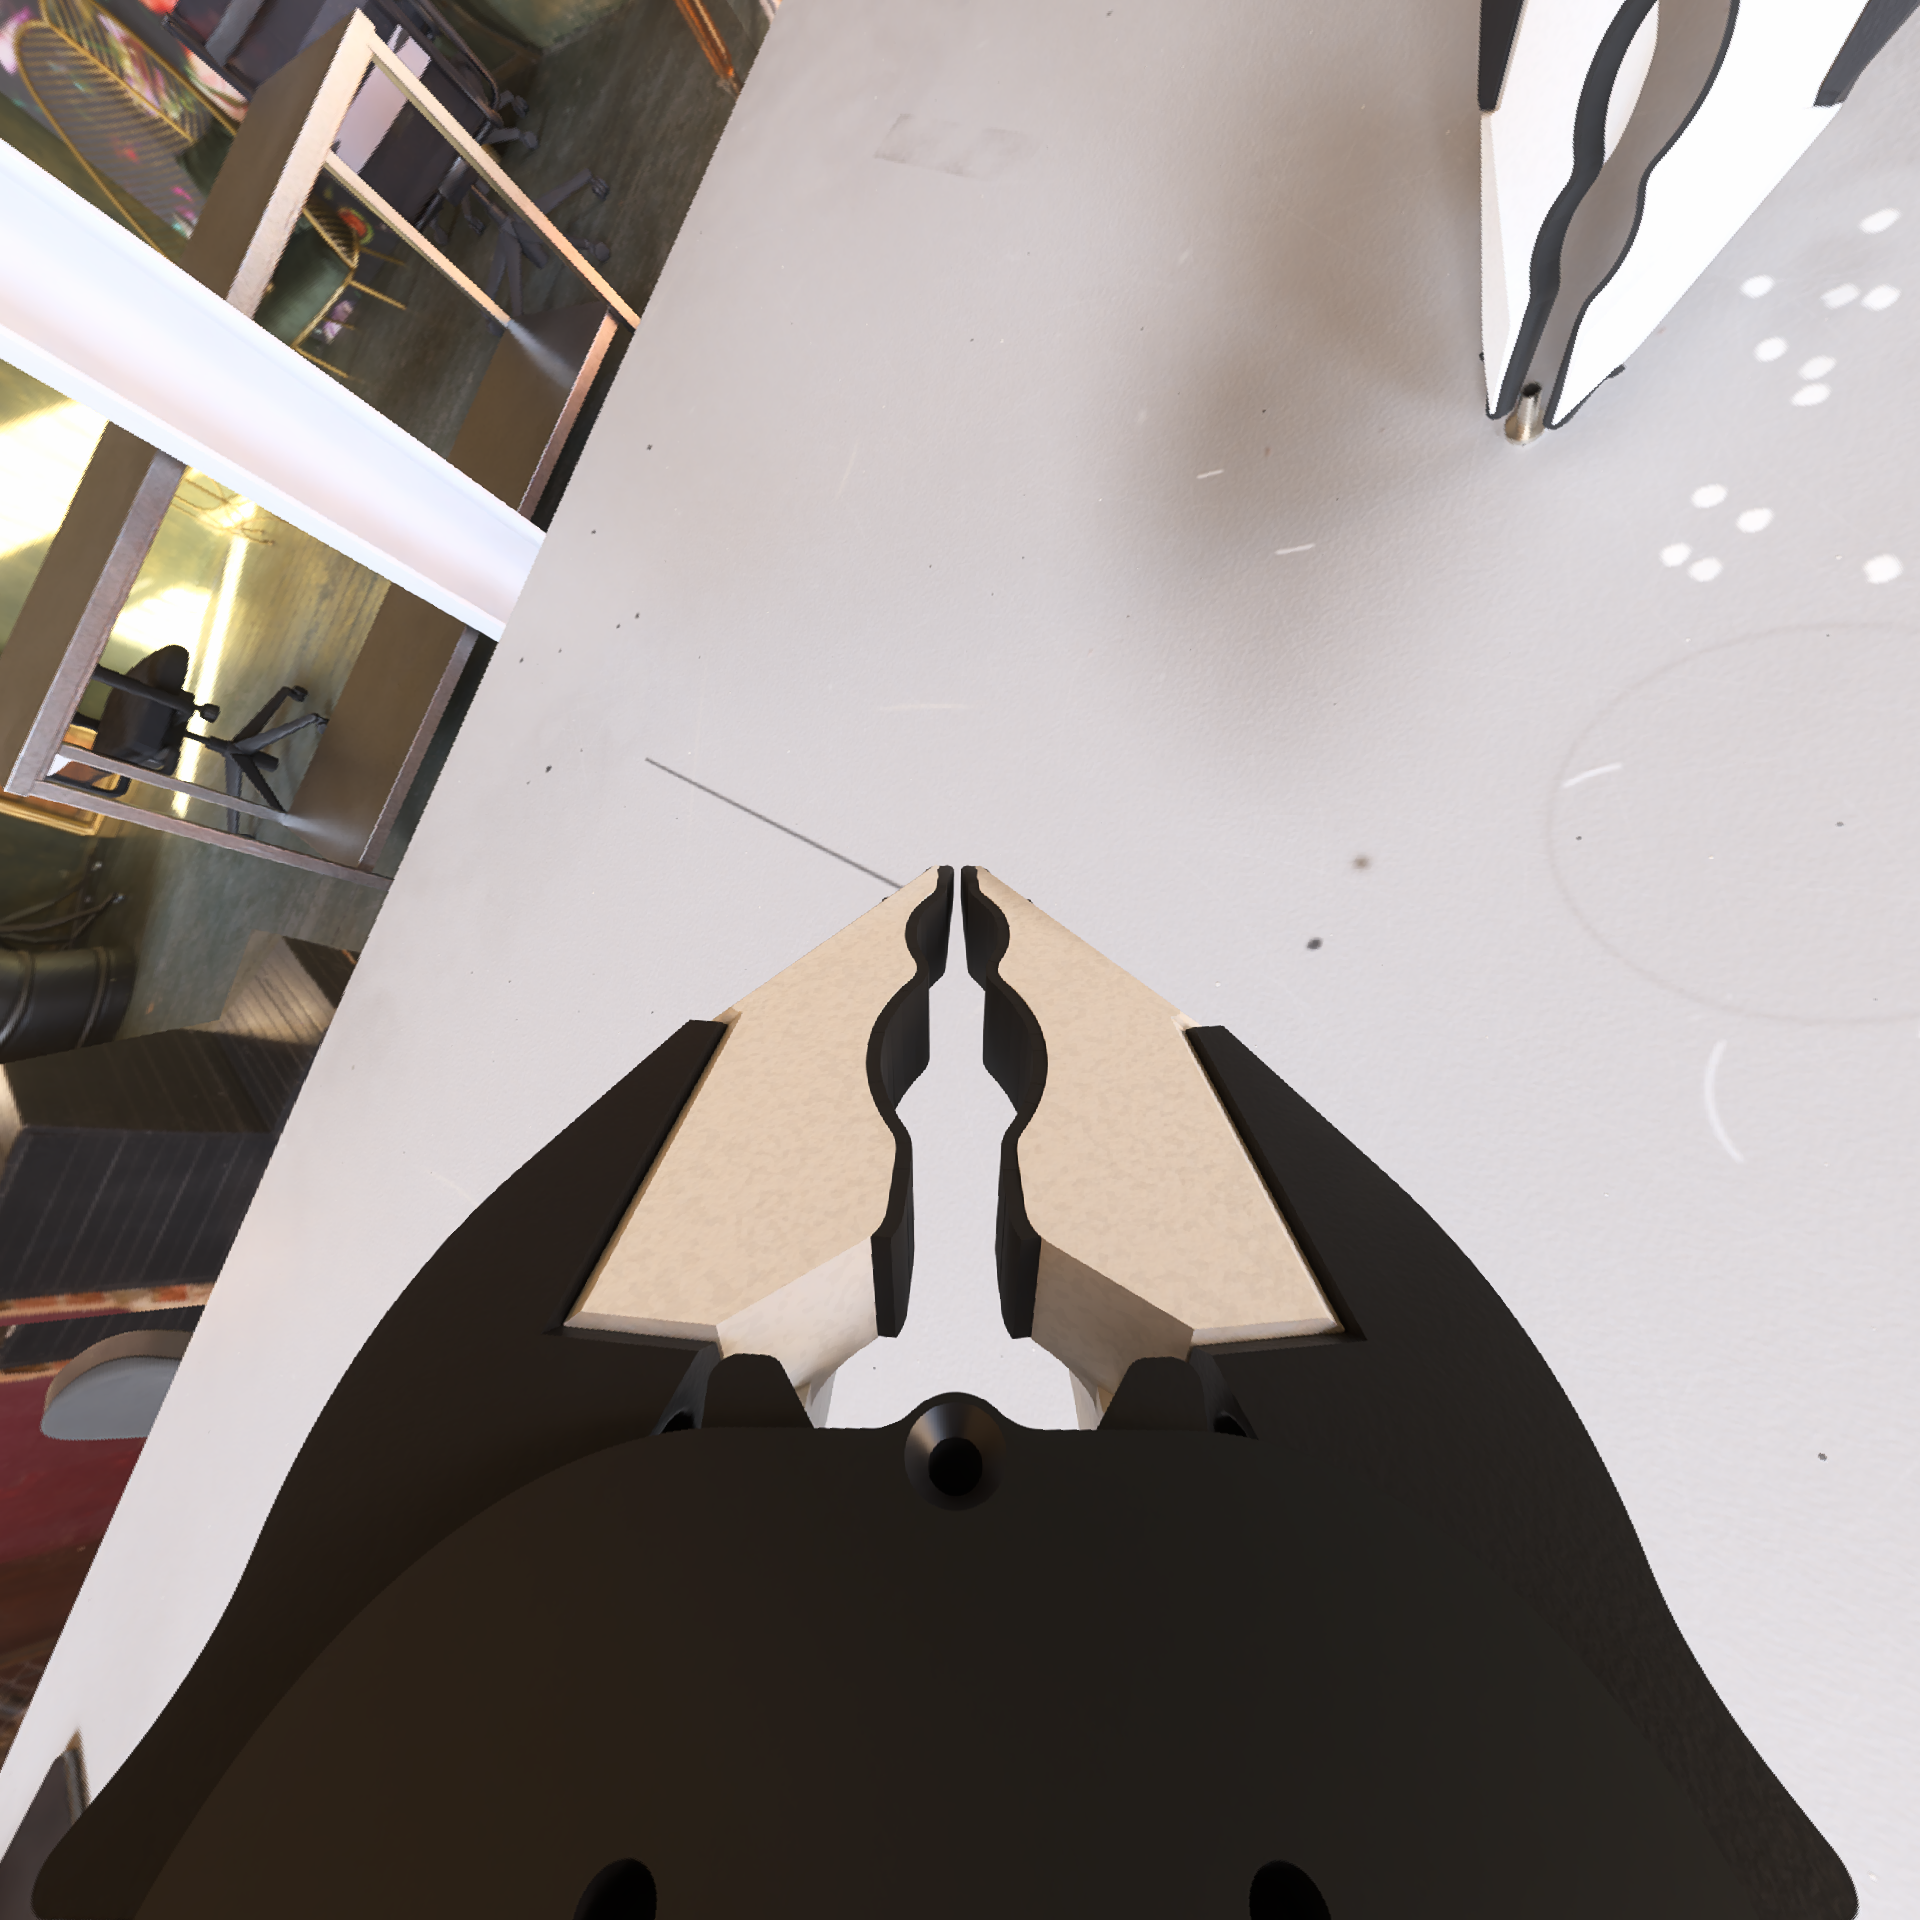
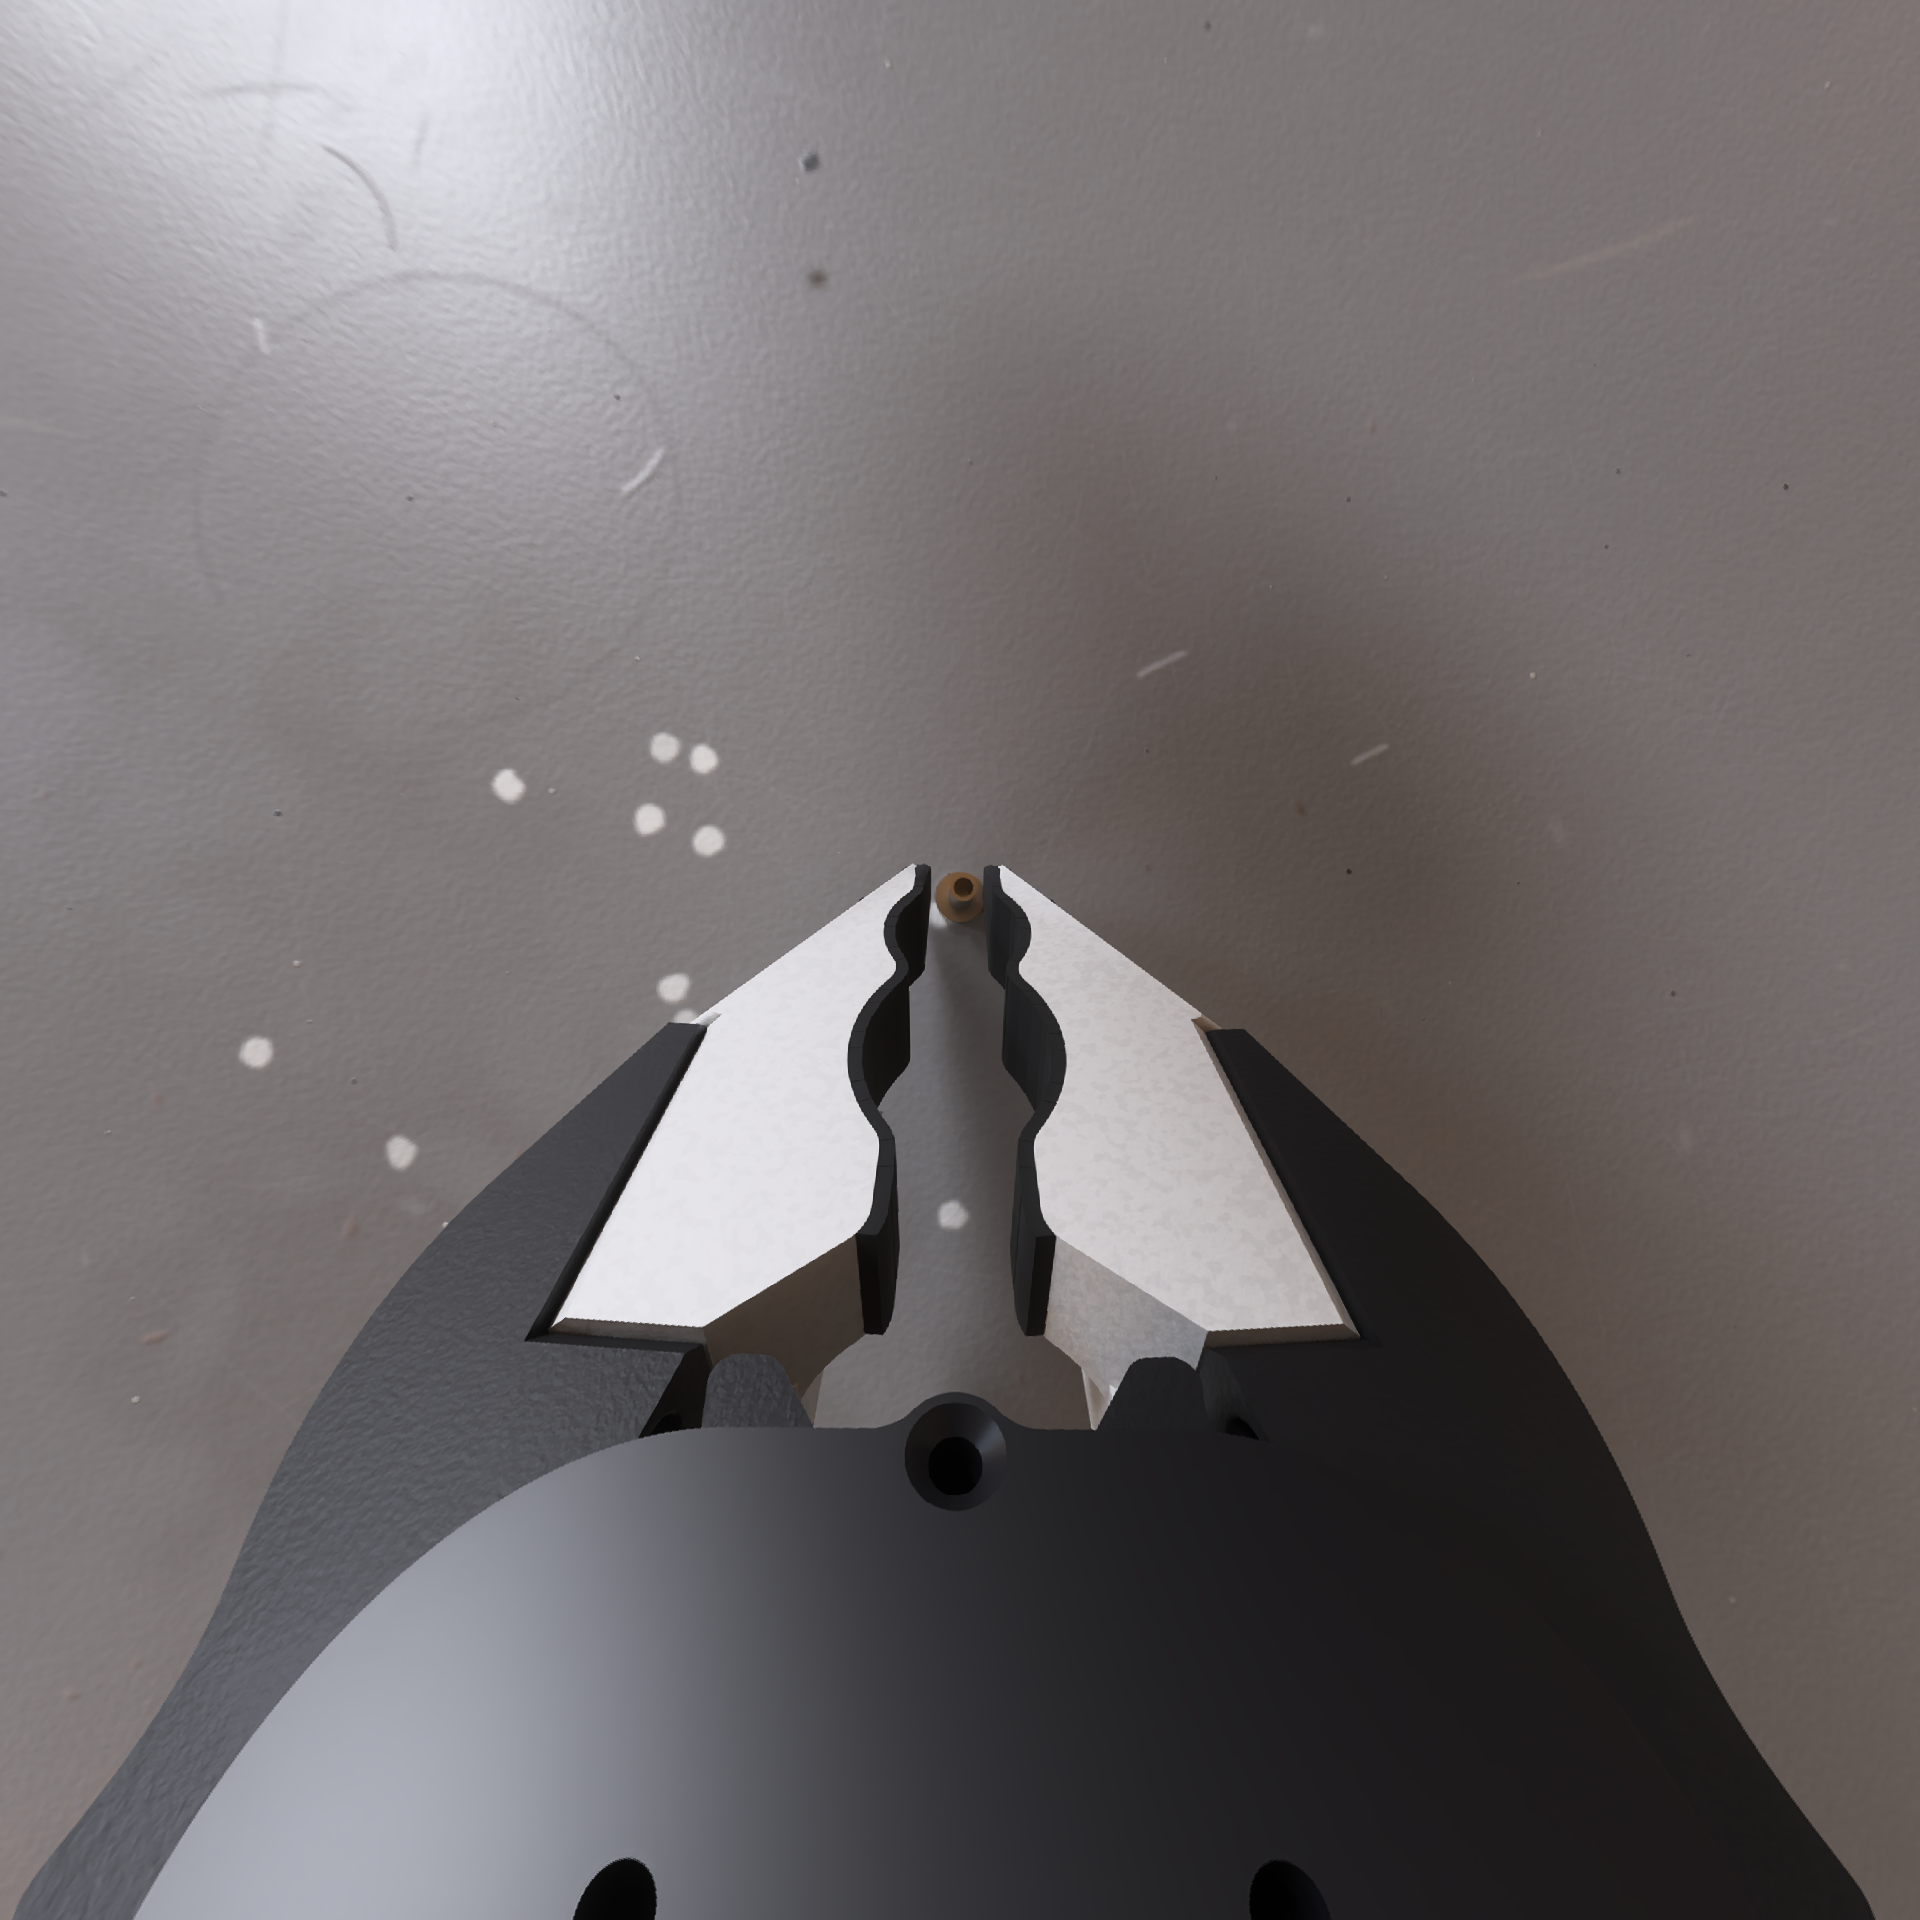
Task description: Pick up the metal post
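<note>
Right wrist view: metal post (image 2: 957, 894) standing on grey table (image 2: 1351, 416), end-on between the tips.
Right gripper (image 2: 957, 883) narrowly parted, its fingertips (image 2: 1003, 883) flanking the upright post; whether they touch it I cannot tell. Post axis runs along the fingers. Left gripper (image 1: 956, 873) nearly closed, empty, well apart.

The left wrist view looks down along its left gripper (image 1: 957, 871) at the table (image 1: 1039, 520), with a room past the edge. The right wrist view looks straight down, very near the table. Both show the white dots (image 1: 1813, 369) and the post (image 2: 958, 891).
</note>
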Motion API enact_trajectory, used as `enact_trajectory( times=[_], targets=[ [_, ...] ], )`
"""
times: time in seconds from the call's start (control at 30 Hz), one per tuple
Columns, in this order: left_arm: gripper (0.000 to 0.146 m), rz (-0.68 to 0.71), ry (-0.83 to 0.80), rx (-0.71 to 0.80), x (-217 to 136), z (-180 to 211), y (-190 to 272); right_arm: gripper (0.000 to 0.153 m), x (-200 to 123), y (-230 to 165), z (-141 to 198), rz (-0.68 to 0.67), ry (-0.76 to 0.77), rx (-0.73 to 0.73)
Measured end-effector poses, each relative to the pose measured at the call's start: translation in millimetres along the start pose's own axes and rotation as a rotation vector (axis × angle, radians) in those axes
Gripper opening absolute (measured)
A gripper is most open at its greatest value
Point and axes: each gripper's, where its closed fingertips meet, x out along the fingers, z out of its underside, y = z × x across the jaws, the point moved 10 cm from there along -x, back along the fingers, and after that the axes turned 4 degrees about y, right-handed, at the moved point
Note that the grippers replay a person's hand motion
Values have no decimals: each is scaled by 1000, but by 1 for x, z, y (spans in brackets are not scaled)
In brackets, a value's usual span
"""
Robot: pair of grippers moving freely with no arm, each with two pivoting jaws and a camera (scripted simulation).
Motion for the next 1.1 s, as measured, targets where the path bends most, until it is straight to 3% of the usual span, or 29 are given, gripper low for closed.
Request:
enact_trajectory(
  times=[0.6, 0.77, 0.97, 1.1],
  targets=[
    [1, 15, 13, -7, 1, -3, 3, 5, -3, 1, 8, 51, 34, -4],
    [1, 75, 22, -59, 6, -3, 8, 5, -20, -6, -2, 98, 227, -11],
    [1, 129, 45, -114, 10, -9, 15, 5, -34, -31, -25, 265, 550, -75],
    [1, 166, 75, -147, 8, -18, 20, 5, -30, -48, -38, 361, 647, -84]
  ],
)
